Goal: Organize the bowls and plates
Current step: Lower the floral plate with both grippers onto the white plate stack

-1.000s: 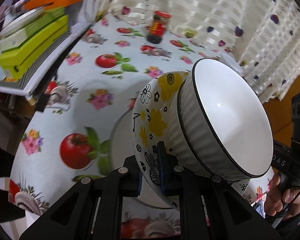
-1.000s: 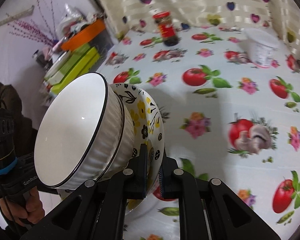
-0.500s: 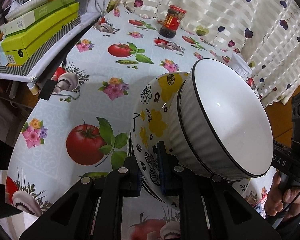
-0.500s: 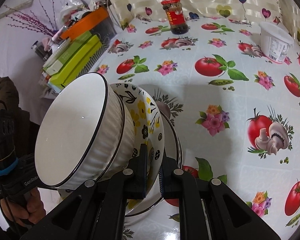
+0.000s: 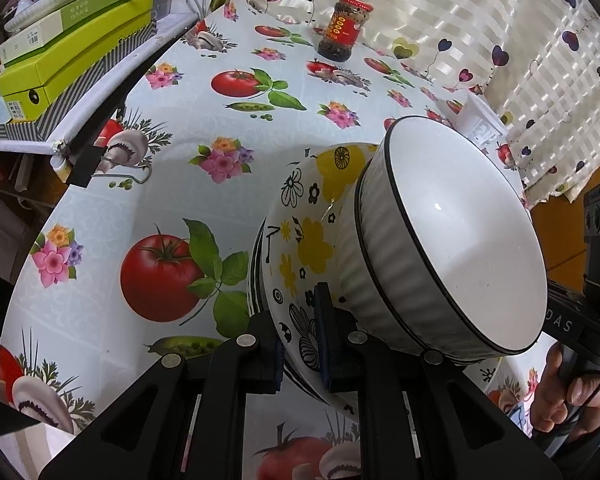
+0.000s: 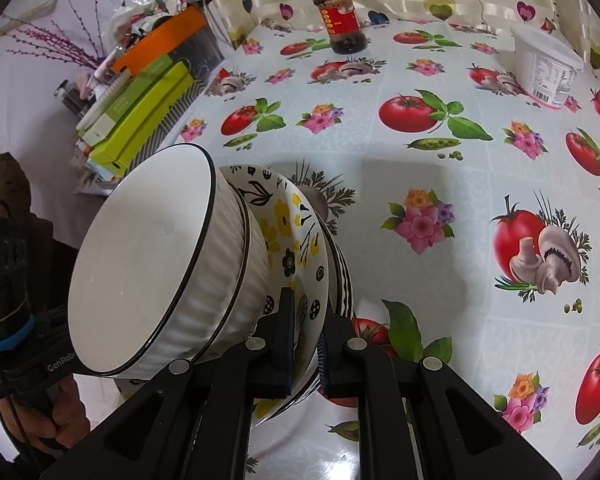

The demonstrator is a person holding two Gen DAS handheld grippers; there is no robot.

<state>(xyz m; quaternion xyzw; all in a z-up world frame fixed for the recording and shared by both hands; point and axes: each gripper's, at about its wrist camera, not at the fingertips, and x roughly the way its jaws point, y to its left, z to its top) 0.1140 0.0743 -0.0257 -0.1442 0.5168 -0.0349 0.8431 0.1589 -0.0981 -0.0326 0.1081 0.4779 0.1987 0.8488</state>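
- White ribbed bowl (image 5: 452, 240) with a dark rim sits nested on a flower-patterned plate (image 5: 304, 248); a second ribbed wall with its own dark rim shows just beneath it, so there may be two bowls stacked.
- Left gripper (image 5: 300, 336): jaws drawn together and clamped on the near rim of the flower-patterned plate, one pad on each face.
- Right gripper (image 6: 306, 344): jaws likewise clamped on the opposite rim of the same plate, pads pressing both faces.
- Under the flower-patterned plate a black-striped plate (image 6: 342, 276) is visible; its edge shows beside the gripped rim. Whether the two plates touch cannot be told.
- The stack appears steeply tilted in both wrist views and lies over the near part of the table (image 6: 440, 184), which carries an oilcloth printed with tomatoes, mushrooms and flowers.
- A red-labelled jar (image 6: 342, 20) stands upright at the far edge of the table, against the heart-print curtain (image 5: 440, 12).
- A white tub (image 6: 548, 66) stands at the far right of the table, well apart from the stack.
- Green boxes (image 5: 72, 56) lie stacked on a shelf beside the table.
- A hand (image 5: 568, 396) grips the handle of the right gripper in the left wrist view; the other hand (image 6: 56, 416) shows likewise in the right wrist view.
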